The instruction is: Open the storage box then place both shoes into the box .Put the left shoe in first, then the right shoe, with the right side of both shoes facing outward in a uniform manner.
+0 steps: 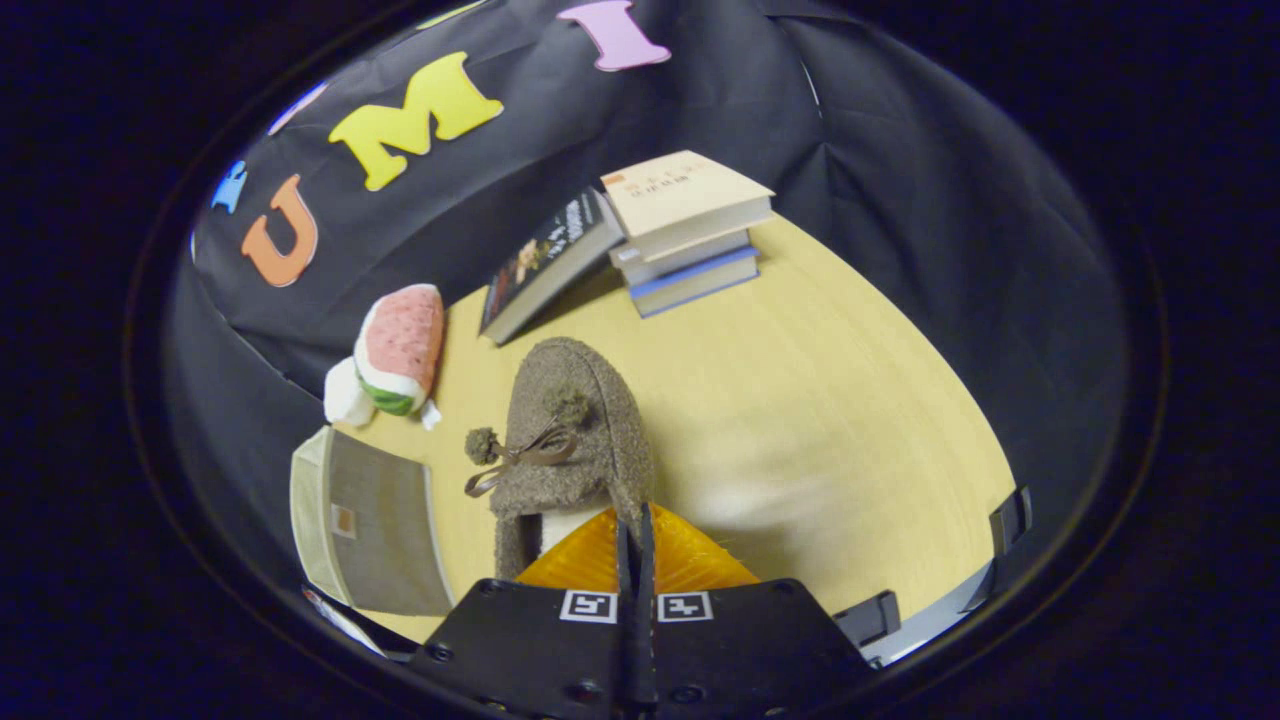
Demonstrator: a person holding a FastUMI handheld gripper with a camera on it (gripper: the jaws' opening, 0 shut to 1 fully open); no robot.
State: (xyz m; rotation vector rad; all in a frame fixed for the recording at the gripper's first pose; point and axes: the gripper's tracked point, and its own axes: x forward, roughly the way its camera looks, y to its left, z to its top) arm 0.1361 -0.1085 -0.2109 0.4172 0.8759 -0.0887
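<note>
A brown fuzzy shoe with a pom-pom bow lies toe-away just ahead of my fingers, over the yellow table. My gripper is shut, its two fingers pressed together on the rim of the shoe's opening at its right side. The pale lining shows inside the heel. The grey fabric storage box stands to the left of the shoe, close beside it, showing a flat grey face with a small tag. I cannot tell whether the box is open.
A watermelon-slice plush toy lies beyond the box. A stack of books stands at the back with a dark book leaning on it. Black clips sit on the table's right edge.
</note>
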